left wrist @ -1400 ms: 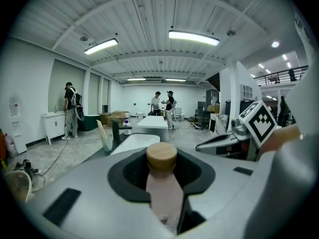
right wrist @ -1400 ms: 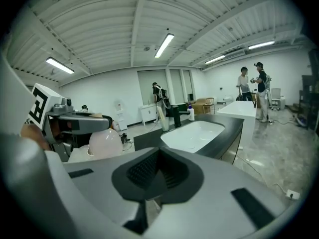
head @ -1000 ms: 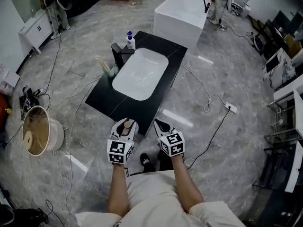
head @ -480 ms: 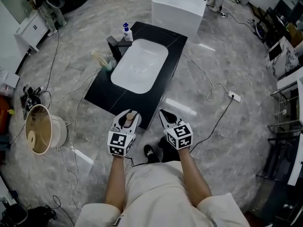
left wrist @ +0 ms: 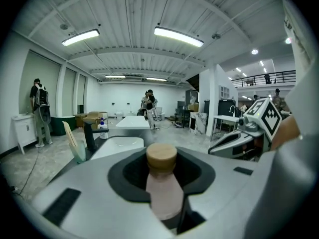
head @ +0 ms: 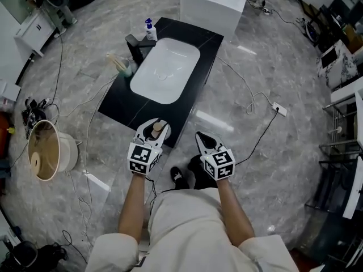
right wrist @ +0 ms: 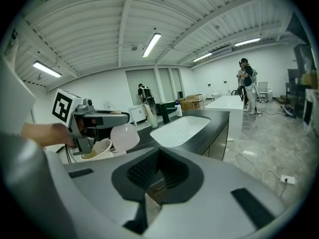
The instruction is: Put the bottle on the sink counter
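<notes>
Bottle (left wrist: 161, 193) sits clamped in left gripper (head: 157, 127) fingers; base hidden.

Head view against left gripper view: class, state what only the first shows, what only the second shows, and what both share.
Only the head view: the round bucket and white power strip on the floor. Only the left gripper view: the ceiling lights and a balcony railing. Shared: the bottle held in the left gripper's jaws, the black sink counter with its white basin, and the right gripper.
</notes>
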